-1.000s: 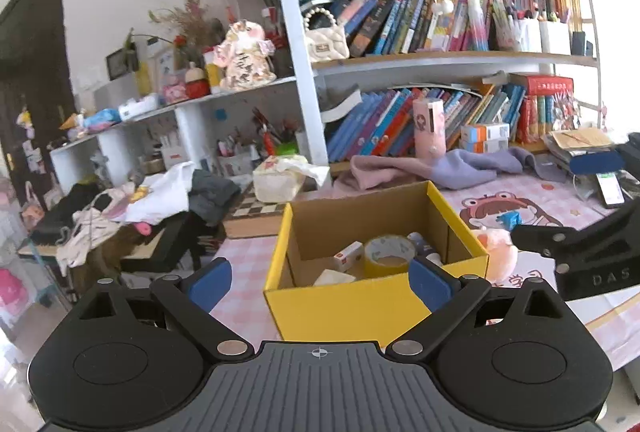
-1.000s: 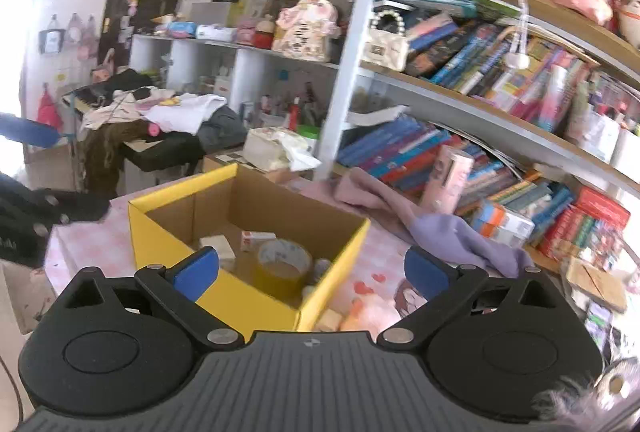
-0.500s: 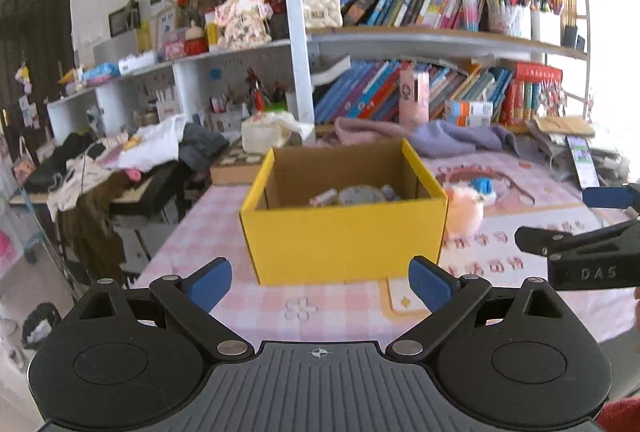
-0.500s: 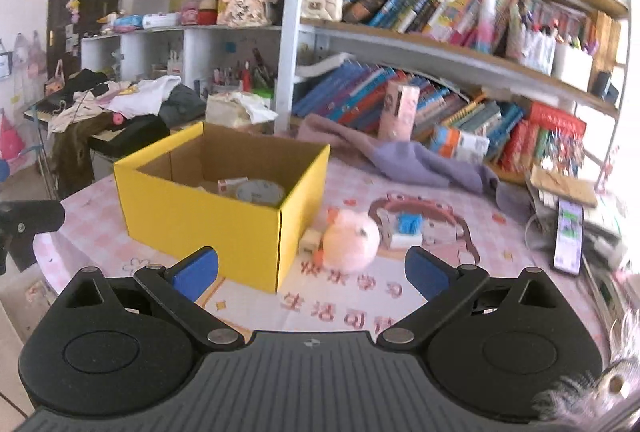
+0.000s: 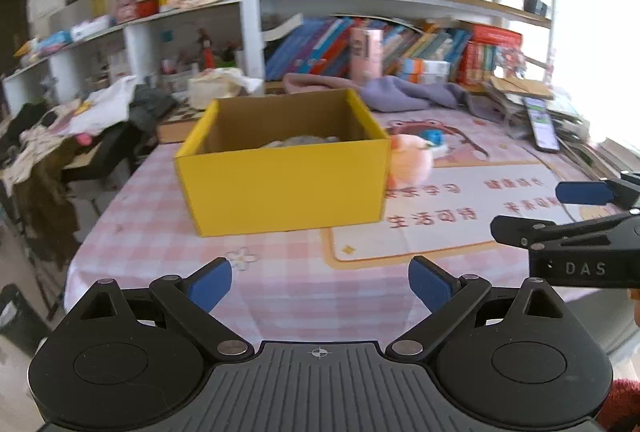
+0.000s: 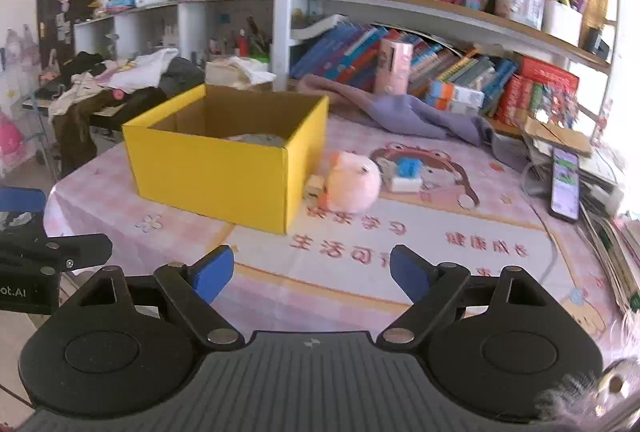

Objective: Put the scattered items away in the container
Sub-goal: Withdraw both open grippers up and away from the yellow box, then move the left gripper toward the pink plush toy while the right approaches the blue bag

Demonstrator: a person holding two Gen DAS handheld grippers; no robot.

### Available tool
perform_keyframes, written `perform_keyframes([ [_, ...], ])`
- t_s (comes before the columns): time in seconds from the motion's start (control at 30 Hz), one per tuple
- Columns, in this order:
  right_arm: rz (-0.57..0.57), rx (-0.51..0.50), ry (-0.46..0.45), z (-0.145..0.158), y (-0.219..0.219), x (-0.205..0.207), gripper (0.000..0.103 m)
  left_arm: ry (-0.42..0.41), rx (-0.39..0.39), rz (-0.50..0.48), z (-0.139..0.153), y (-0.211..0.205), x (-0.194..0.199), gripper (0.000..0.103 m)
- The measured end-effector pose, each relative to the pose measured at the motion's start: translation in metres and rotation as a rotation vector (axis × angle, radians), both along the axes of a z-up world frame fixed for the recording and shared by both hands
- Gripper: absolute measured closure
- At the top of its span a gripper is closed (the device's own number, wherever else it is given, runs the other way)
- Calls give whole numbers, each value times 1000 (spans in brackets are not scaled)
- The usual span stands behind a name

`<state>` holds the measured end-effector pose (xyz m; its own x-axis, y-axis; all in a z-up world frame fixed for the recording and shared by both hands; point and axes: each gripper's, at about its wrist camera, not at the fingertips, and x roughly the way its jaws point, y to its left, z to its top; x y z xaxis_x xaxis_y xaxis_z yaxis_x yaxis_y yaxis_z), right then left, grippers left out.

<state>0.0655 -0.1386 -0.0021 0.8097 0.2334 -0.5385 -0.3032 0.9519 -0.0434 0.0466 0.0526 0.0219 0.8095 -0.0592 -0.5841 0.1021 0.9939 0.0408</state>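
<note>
A yellow cardboard box (image 5: 284, 188) (image 6: 216, 168) stands on the pink checked tablecloth with a tape roll and small items low inside. Right of it lie a pink plush toy (image 6: 352, 180) (image 5: 412, 162), a small wooden block (image 6: 314, 186) and a blue and white item (image 6: 406, 172). My left gripper (image 5: 320, 282) is open and empty, held back from the box near the table's front edge. My right gripper (image 6: 312, 272) is open and empty, also back from the box. Each gripper shows at the side of the other's view.
A phone (image 6: 564, 184) and stacked papers lie at the right table edge. A purple cloth (image 6: 400, 112) lies behind the box before a full bookshelf (image 6: 440, 32). Clothes are piled on a desk (image 6: 112, 80) at left. The printed mat (image 6: 420, 244) covers the front right.
Both grippers have pulled back and down from above the box toward the table's front edge. The box now looks smaller and farther. Both stay open and empty.
</note>
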Motion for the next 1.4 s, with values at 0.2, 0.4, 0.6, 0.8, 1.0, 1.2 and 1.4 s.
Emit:
perform_keyframes([
  [0.2, -67, -19, 5, 4, -14, -6, 44, -14, -3, -78, 0, -19, 5, 8],
  [0.4, -143, -26, 12, 3, -34, -10, 44, 0, 5, -141, -3, -37, 14, 8],
  [0.6, -173, -17, 34, 0, -45, -5, 44, 21, -5, -189, -6, -46, 22, 7],
  [0.8, -145, -26, 33, 1, -46, 7, 48, 16, 4, -212, -6, -56, 31, 8],
  [1.0, -148, -30, 46, 0, -52, 21, 48, 14, 6, -218, -6, -65, 44, 8],
  [1.2, -142, -30, 55, -2, -58, 31, 48, 11, 22, -248, -8, -75, 51, 8],
  [1.4, -147, -22, 62, -3, -63, 39, 50, 15, 27, -256, -9, -80, 56, 9],
])
